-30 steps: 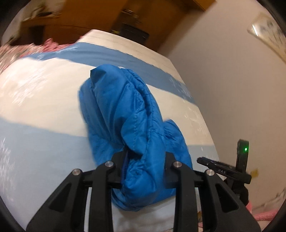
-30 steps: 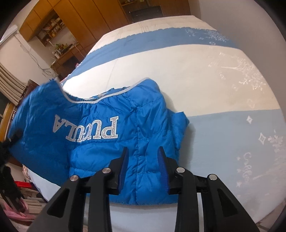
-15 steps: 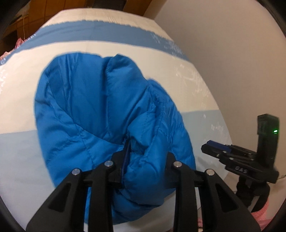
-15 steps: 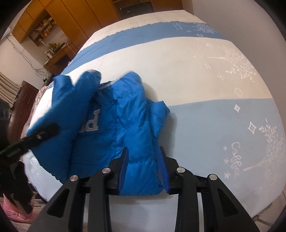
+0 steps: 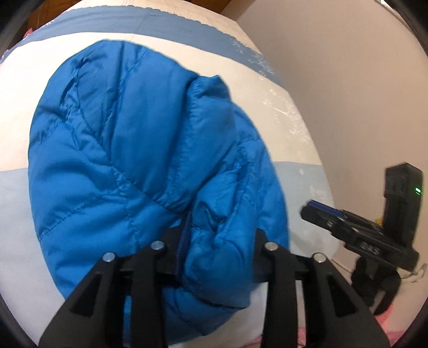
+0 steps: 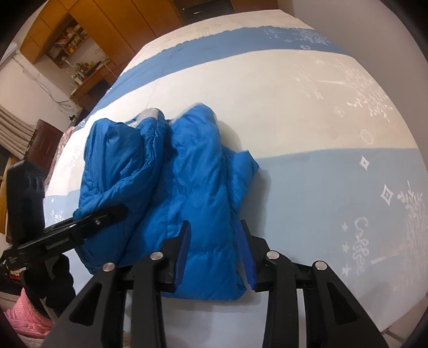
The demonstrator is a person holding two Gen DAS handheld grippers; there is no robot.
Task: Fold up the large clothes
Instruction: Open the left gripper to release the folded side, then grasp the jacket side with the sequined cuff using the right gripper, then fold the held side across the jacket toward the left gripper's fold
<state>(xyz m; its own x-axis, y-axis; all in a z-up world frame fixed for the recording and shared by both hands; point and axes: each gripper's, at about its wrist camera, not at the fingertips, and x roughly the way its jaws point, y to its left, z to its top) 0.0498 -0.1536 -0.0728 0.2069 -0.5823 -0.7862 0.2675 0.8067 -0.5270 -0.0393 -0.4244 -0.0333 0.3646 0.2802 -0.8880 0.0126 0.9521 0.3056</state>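
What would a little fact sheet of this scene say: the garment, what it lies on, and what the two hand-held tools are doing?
garment: blue puffer jacket, folded over on itself
surface: bed cover with blue and cream bands
left tool: jaws opening, a jacket fold bunched between them
right tool: jaws opening, the jacket's near edge between them
jacket position: lying on the cover, near its front edge
background: wooden cabinets, plain wall

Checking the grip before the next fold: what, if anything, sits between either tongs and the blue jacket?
Nothing visible. The blue jacket already bulges between the opening left tongs and right tongs.
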